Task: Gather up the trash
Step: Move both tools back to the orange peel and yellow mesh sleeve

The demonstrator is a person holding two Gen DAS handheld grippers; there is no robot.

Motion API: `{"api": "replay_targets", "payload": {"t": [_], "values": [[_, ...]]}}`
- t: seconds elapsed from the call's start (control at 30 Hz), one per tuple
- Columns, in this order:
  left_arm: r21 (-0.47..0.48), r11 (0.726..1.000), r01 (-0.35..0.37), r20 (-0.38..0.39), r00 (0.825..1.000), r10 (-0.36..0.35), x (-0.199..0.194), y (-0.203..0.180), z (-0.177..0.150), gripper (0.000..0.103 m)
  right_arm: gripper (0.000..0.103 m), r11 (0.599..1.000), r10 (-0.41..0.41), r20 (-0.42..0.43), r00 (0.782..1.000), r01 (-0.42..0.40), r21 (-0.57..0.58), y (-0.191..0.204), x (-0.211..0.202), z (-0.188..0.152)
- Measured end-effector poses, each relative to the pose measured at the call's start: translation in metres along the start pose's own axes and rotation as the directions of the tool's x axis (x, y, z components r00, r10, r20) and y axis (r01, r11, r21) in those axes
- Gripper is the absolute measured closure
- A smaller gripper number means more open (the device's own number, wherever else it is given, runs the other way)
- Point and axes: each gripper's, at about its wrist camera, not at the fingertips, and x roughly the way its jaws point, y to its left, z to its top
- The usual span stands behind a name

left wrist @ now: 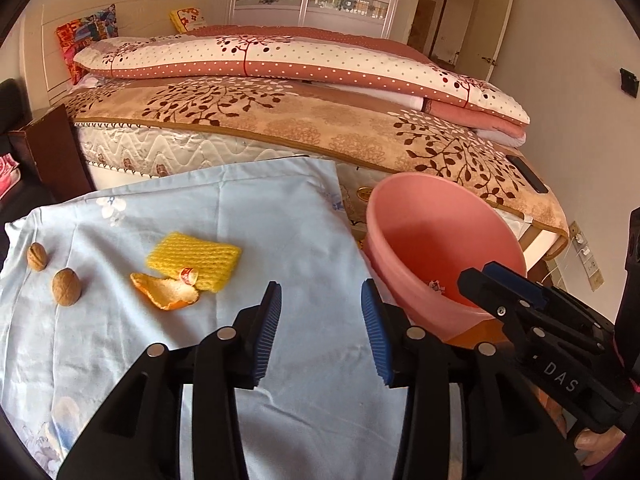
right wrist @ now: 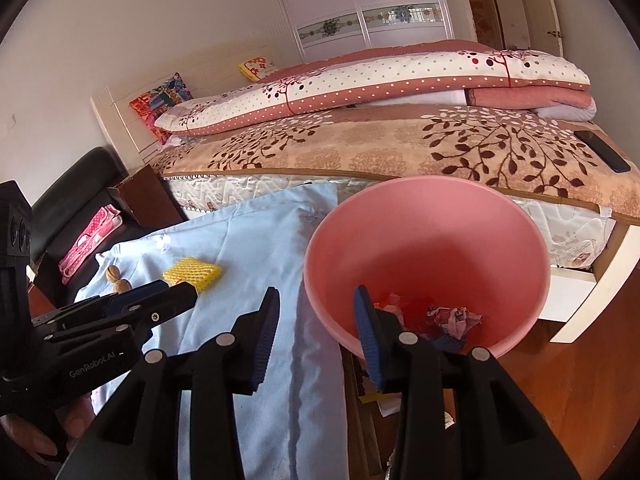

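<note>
On the light blue cloth (left wrist: 240,220) lie a yellow foam net (left wrist: 194,256), an orange peel (left wrist: 166,292) and a small white-and-red wrapper (left wrist: 188,276). Two walnuts (left wrist: 66,286) rest further left. My left gripper (left wrist: 320,300) hangs open above the cloth, right of the peel, with nothing between its pads. A pink basin (right wrist: 432,232) stands beside the cloth and holds crumpled wrappers (right wrist: 452,318). My right gripper (right wrist: 316,300) is open over the basin's near left rim and holds nothing; its fingers (left wrist: 492,280) also show at the rim in the left wrist view.
A bed (left wrist: 280,120) with folded quilts stands right behind the cloth and basin, with a black phone (right wrist: 604,150) at its corner. At the left are a dark chair with pink fabric (right wrist: 88,240) and a brown box (right wrist: 144,196). Wooden floor (right wrist: 560,380) shows right of the basin.
</note>
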Motion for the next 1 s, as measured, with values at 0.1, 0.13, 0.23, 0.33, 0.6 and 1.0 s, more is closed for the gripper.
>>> {"api": "replay_targets", "payload": {"t": [0.1, 0.13, 0.23, 0.33, 0.6, 1.0], "values": [[-0.031, 0.999, -0.02, 0.002, 1.0, 0.02, -0.005, 0.017, -0.004, 0.061, 0.065, 1.0, 0.015, -0.008, 1.0, -0.015, -0.018, 0.008, 0.003, -0.002], [-0.045, 0.999, -0.03, 0.004, 1.0, 0.03, -0.007, 0.024, -0.006, 0.061, 0.065, 1.0, 0.019, -0.01, 1.0, -0.019, -0.023, 0.011, 0.004, -0.002], [-0.084, 0.995, -0.059, 0.016, 0.998, 0.06, -0.012, 0.042, -0.01, 0.061, 0.065, 0.999, 0.036, -0.019, 0.999, -0.036, -0.038, 0.019, 0.008, -0.003], [-0.126, 0.987, -0.099, 0.025, 0.994, 0.103, -0.016, 0.062, -0.014, 0.061, 0.065, 0.997, 0.049, -0.032, 0.998, -0.051, -0.054, 0.026, 0.013, -0.004], [-0.197, 0.965, -0.175, 0.014, 0.983, 0.181, -0.013, 0.104, -0.014, 0.061, 0.065, 0.993, 0.073, -0.072, 0.995, -0.08, -0.093, 0.046, 0.029, -0.007], [-0.217, 0.954, -0.206, -0.042, 0.979, 0.202, 0.03, 0.125, -0.003, 0.067, 0.065, 0.987, 0.079, -0.104, 0.991, -0.093, -0.13, 0.058, 0.047, -0.004]]}}
